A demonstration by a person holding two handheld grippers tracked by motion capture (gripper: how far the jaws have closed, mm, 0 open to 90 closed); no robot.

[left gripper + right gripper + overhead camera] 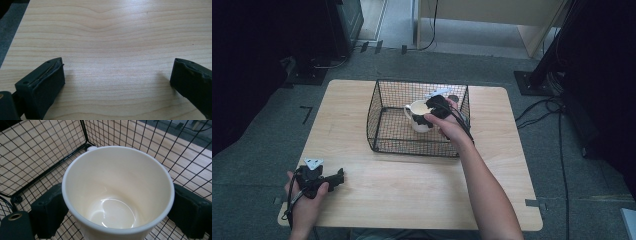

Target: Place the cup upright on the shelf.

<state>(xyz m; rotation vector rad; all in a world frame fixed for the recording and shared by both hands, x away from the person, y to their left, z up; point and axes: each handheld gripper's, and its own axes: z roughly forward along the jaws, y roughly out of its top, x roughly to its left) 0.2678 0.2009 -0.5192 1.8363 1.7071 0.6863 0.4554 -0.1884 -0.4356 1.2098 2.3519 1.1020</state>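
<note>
Taking the wire basket (382,120) as the marker and reading from the left: the left hand-held gripper (337,178) rests low on the tabletop (412,180), well to the near left of the basket, close to the person's edge. Its jaws stand wide apart with nothing but bare wood grain between them, so it is released and idle, as the left gripper view (117,75) shows plainly.

Moving right, the basket sits toward the far middle of the tabletop, black mesh on all sides and open at the top. Inside it, toward its right half, is a cream mug (418,116), upright, its handle turned to the basket's left wall. It is empty, with a glossy bottom.

The right hand-held gripper (432,111) reaches in over the basket's near right rim. In the right gripper view its two jaws bracket the mug (117,192) on opposite sides of the wall, pressed up against it, so I take it as grasping the mug around the body.

Whether the mug's base touches the mesh floor I cannot tell. I judge the step to be the mug's transfer at the basket. If it is coming out, the next move calls for a straight lift, high enough to clear the rim, keeping the handle off the wires.
</note>
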